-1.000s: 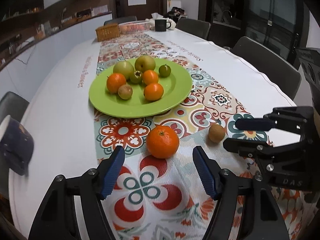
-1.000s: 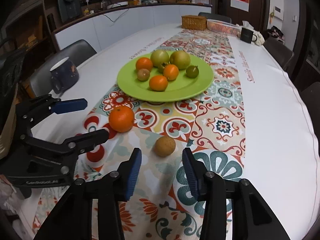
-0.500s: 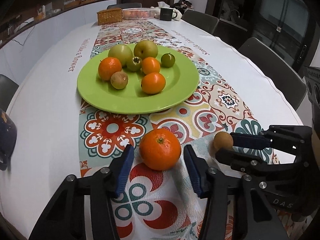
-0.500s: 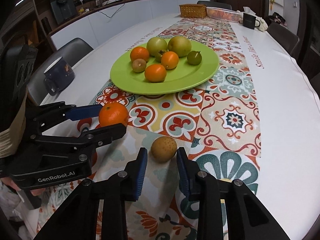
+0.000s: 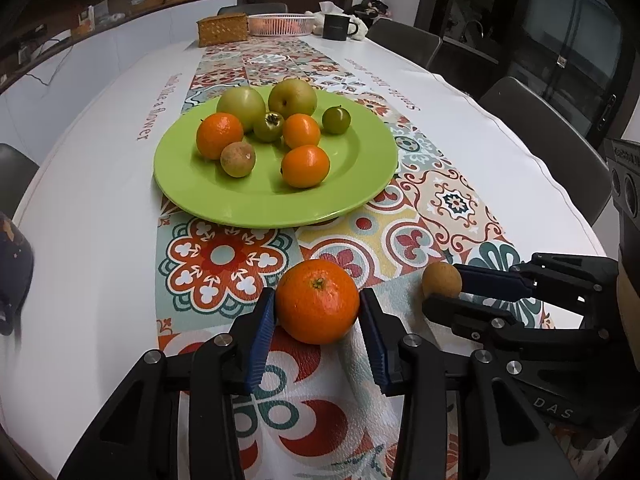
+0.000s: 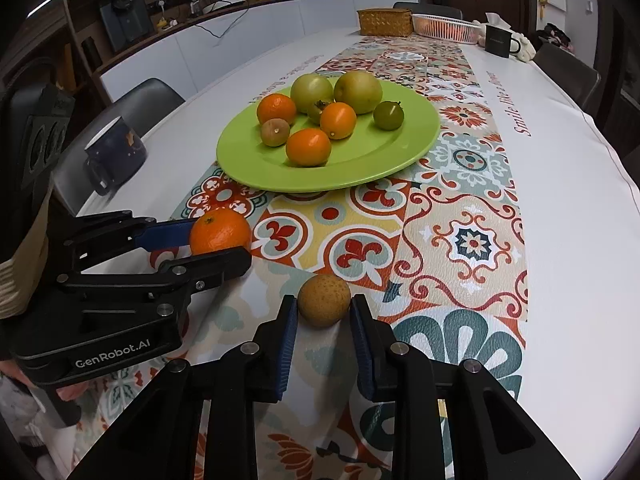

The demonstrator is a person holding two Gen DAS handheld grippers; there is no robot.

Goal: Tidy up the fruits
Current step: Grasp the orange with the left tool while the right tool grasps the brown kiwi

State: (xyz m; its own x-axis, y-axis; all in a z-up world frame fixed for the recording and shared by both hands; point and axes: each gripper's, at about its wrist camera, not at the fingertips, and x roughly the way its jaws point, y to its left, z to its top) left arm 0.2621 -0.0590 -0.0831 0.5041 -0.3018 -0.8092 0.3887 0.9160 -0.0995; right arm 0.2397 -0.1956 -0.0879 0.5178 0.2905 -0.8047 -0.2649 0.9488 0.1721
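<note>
Left wrist view: your left gripper [image 5: 318, 312] has its blue pads pressed on both sides of the loose orange [image 5: 317, 301], which sits on the patterned runner [image 5: 224, 256] near the table's close end. Straight ahead, the green plate [image 5: 360, 184] lies across the runner toward the table's middle, and it carries eight fruits: two big green ones at the back, three oranges, two small dark green ones and a brownish one [image 5: 237, 159] toward its left rim. Off to your right, the right gripper [image 5: 448, 292] has its fingers around the small brown fruit [image 5: 441, 279]. At the far end of the table stand a wicker box [image 5: 222, 29], a white basket [image 5: 280, 24] and a black mug [image 5: 337, 26].

Right wrist view: your right gripper [image 6: 324, 312] is narrow, pads touching both sides of the small brown fruit [image 6: 324, 300] on the runner [image 6: 472, 240], near the close end. The left gripper [image 6: 216, 246] clasps the orange [image 6: 220, 232] on your left. The plate [image 6: 400, 152] holds the same eight fruits. A dark blue mug [image 6: 114, 152] stands at the table's left edge.
</note>
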